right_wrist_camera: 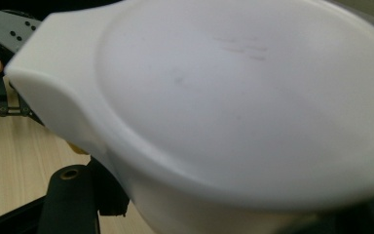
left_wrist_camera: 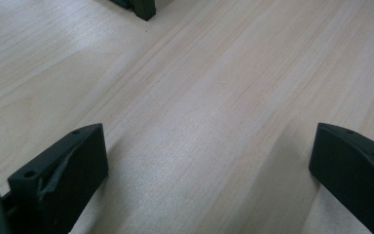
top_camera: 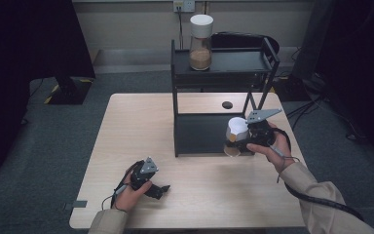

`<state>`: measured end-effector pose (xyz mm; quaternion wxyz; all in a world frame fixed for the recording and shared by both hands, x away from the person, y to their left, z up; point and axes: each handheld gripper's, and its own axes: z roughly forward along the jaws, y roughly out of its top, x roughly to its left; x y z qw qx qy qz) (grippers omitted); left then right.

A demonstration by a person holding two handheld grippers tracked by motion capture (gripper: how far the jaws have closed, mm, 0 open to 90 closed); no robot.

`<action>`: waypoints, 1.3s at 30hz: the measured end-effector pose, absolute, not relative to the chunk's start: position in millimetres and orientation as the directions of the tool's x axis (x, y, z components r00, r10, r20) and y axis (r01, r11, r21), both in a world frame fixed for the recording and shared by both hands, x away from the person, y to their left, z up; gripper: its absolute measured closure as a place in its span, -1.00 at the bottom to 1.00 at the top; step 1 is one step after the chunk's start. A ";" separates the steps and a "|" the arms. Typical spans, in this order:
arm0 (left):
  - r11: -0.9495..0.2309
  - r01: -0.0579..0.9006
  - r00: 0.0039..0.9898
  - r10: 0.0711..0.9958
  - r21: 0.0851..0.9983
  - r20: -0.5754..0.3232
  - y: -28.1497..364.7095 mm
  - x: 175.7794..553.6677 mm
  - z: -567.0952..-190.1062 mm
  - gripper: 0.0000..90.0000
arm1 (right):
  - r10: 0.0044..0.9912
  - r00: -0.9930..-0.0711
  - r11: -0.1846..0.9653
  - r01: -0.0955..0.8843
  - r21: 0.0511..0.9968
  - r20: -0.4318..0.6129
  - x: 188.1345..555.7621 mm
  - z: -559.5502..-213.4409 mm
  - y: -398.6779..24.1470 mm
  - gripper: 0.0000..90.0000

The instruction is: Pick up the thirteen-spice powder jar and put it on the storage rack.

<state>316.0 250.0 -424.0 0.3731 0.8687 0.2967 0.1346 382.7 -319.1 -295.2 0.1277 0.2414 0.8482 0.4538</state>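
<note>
my right tongs (top_camera: 239, 141) are clamped on a white-lidded jar (top_camera: 235, 134) by the rack (top_camera: 204, 131), next wanting a level lift, left tongs (top_camera: 159, 189) gaping empty.

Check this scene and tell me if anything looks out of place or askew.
One thing: the white-lidded jar in the right gripper is tilted at the front edge of the rack's lower shelf, unlike the upright jar on the top shelf. No spill shows. The left gripper rests open on the table.
</note>
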 end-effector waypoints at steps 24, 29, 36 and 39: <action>-0.546 0.415 0.788 0.616 0.728 0.013 250.0 316.0 -424.0 -1.00 | 0.548 -0.836 0.456 0.295 0.839 -0.004 405.3 -235.8 -316.0 -0.32; -0.546 0.415 0.788 0.616 0.728 0.013 250.1 316.0 -424.0 -1.00 | 0.549 -0.836 0.457 0.293 0.840 -0.007 408.9 -226.0 -313.8 -0.32; -0.546 0.414 0.789 0.615 0.728 0.013 250.2 316.2 -424.0 -1.00 | 0.549 -0.836 0.447 0.293 0.845 -0.001 413.3 -212.4 -313.0 -0.32; -0.546 0.414 0.789 0.615 0.728 0.013 250.2 316.2 -424.0 -1.00 | 0.552 -0.834 0.449 0.292 0.844 -0.006 413.9 -205.8 -312.4 -0.32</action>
